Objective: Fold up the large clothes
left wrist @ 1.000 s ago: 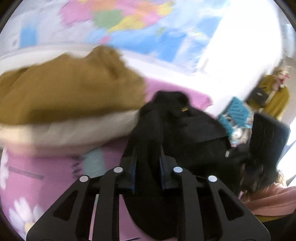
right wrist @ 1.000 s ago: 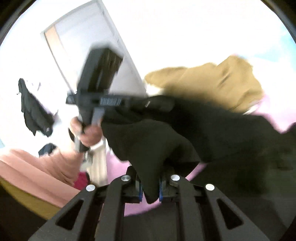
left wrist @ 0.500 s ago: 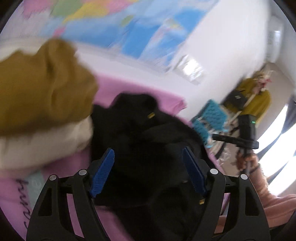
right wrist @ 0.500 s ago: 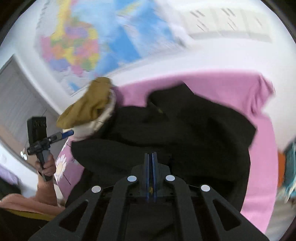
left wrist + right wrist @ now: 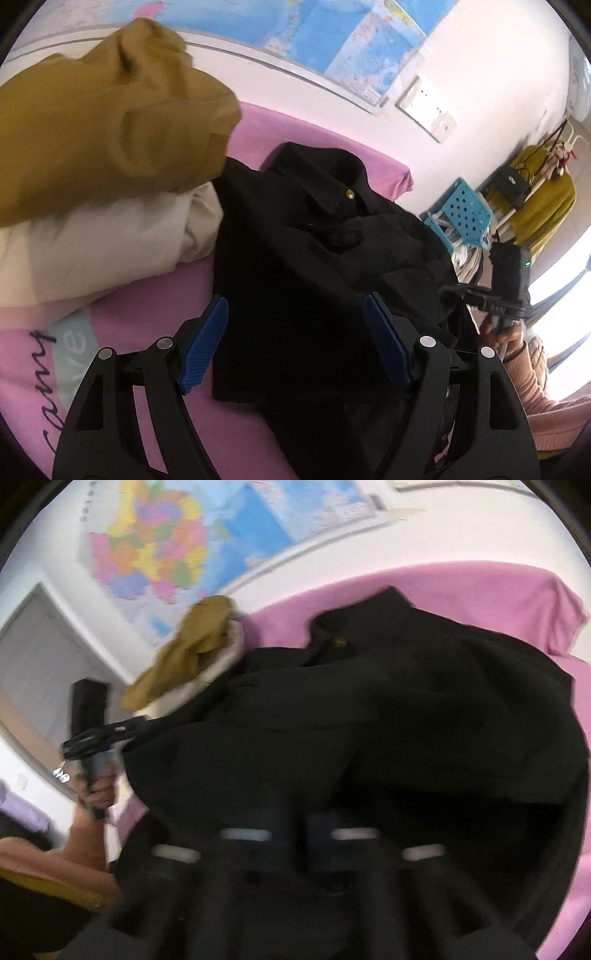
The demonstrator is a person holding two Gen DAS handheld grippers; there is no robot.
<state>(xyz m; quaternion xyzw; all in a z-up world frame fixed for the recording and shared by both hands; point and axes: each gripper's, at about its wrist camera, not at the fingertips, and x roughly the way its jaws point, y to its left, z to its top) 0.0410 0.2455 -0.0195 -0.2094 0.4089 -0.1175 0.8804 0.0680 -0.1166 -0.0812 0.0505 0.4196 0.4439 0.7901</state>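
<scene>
Between your left gripper's (image 5: 295,347) wide-open, empty jaws, the black garment (image 5: 317,258) is lying on the pink sheet (image 5: 306,129), stretching away toward its collar; your right gripper (image 5: 299,830) is staying fully closed, its hold indiscernible through blur.

Crumpled black collared garment (image 5: 314,236) on pink bedsheet (image 5: 147,306), right of mustard cloth (image 5: 96,125) atop cream bundle (image 5: 103,240).

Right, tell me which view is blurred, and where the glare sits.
Right wrist view: motion-smeared, worst along the bottom, where the right gripper dissolves into streaks against the black garment. Left wrist view: mostly sharp, the left gripper crisp; the window at the right edge is blown out white.
</scene>
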